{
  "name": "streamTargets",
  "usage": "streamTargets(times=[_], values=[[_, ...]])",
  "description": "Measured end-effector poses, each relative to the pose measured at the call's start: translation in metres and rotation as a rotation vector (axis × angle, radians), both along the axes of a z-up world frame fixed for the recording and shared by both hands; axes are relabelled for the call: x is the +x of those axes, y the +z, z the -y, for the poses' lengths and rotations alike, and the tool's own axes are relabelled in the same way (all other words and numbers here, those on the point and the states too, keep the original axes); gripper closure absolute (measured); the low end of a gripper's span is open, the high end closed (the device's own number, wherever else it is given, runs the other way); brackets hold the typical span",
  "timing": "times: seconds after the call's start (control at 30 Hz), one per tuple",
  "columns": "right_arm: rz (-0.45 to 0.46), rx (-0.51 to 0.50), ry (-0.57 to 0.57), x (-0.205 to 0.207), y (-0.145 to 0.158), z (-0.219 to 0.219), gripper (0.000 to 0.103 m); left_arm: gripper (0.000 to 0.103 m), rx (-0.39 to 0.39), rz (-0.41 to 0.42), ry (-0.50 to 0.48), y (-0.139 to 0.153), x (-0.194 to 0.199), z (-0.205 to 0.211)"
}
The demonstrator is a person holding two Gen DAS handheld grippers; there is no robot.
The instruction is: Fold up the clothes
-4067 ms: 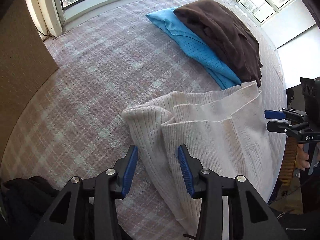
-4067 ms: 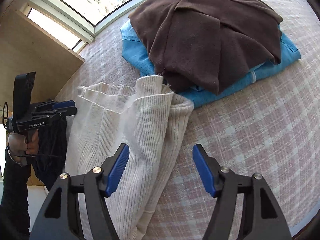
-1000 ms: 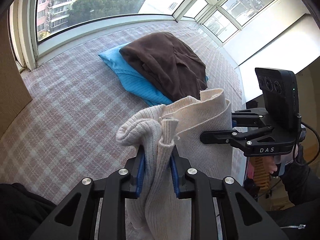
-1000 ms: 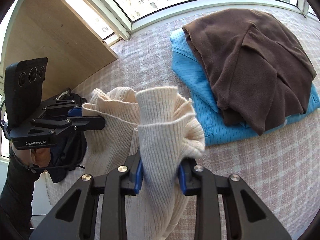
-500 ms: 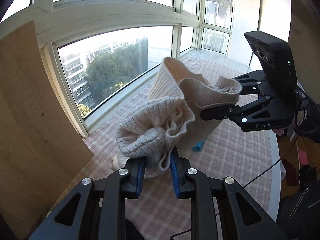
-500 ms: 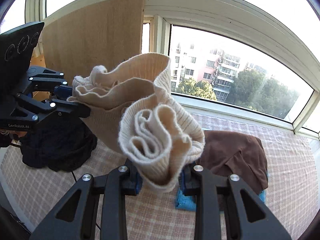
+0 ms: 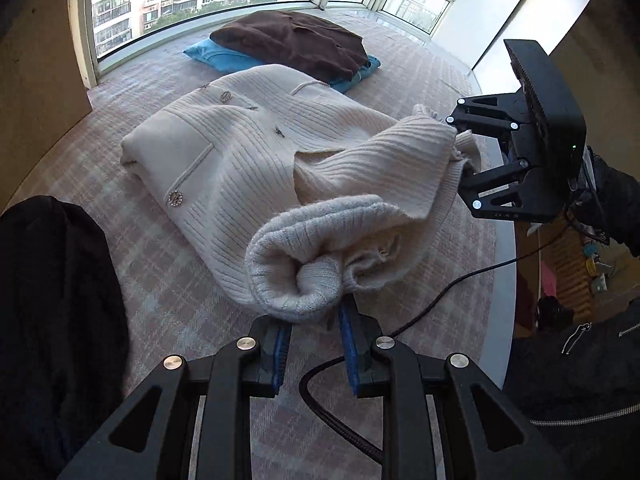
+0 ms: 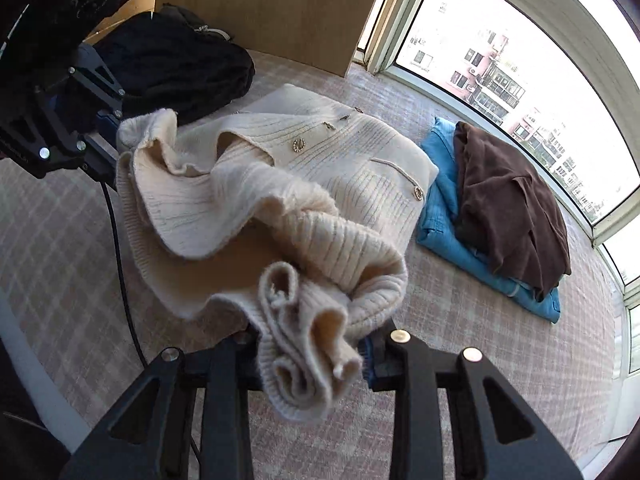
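A cream ribbed cardigan (image 7: 244, 152) (image 8: 348, 168) with round metal buttons lies front side up on the pink plaid cloth (image 7: 132, 264). Its near hem is raised off the cloth and bunched. My left gripper (image 7: 314, 344) is shut on one bunched end of that hem. My right gripper (image 8: 312, 354) is shut on the other bunched end, and its pads are hidden by knit. Each gripper shows in the other's view: the right gripper (image 7: 460, 156) at the right, the left gripper (image 8: 102, 140) at the far left.
A folded brown garment (image 7: 292, 42) (image 8: 508, 200) rests on a folded blue one (image 7: 212, 54) (image 8: 440, 208) beyond the cardigan, by the windows. A dark clothes pile (image 7: 52, 312) (image 8: 168, 64) sits at the left. A black cable (image 7: 440, 292) trails over the cloth. A wooden panel (image 8: 260, 4) stands behind.
The cardigan, held high in the air half a second ago, has come down and now lies spread on the cloth, button side up. Both grippers stay shut on its bunched hem.
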State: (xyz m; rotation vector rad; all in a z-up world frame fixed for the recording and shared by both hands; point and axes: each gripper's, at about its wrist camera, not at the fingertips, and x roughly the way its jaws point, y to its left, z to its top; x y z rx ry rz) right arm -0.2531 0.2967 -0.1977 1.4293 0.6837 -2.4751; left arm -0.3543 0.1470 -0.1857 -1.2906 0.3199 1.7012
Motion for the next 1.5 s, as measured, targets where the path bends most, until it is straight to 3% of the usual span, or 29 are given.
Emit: streamTargets(times=[0.07,0.13,0.3,0.37,0.47,0.6,0.77,0.9,1.1,1.27,1.33,1.5], values=[[0.026,0.062,-0.009,0.012,-0.004,0.0,0.059,0.082,-0.011,0.038,-0.014,0.0,0.009,0.003],[0.053,0.124,-0.019,0.024,-0.008,-0.001,0.056,0.079,-0.04,0.016,-0.082,-0.002,0.028,0.001],[0.083,0.111,-0.041,0.069,0.015,-0.006,0.051,0.079,-0.057,0.032,-0.171,0.012,0.067,0.021],[0.094,-0.009,-0.117,0.083,0.038,-0.021,0.051,0.079,-0.004,-0.012,-0.193,0.031,0.069,0.029],[0.109,-0.362,-0.32,0.086,0.072,-0.059,0.051,0.079,0.055,-0.051,-0.159,0.049,0.053,0.024],[0.114,-0.451,-0.401,0.068,0.065,-0.062,0.052,0.079,0.081,-0.045,-0.151,0.04,0.034,-0.001],[0.125,-0.535,-0.478,0.045,0.051,-0.062,0.055,0.079,-0.014,-0.039,-0.134,0.01,0.044,-0.014],[0.203,-0.513,-0.42,0.039,0.035,-0.052,0.055,0.071,-0.086,-0.117,-0.124,0.006,0.064,-0.015],[0.306,-0.549,-0.432,0.034,0.015,-0.081,0.055,0.069,-0.181,-0.222,-0.075,0.003,0.081,-0.037],[0.336,-0.551,-0.422,0.027,0.014,-0.099,0.054,0.068,-0.273,-0.271,-0.113,-0.013,0.088,-0.061],[0.34,-0.52,-0.42,0.024,0.014,-0.101,0.054,0.076,-0.324,-0.246,-0.13,-0.027,0.083,-0.065],[0.35,-0.512,-0.462,0.015,0.001,-0.107,0.054,0.092,-0.277,-0.204,-0.142,-0.018,0.072,-0.058]])
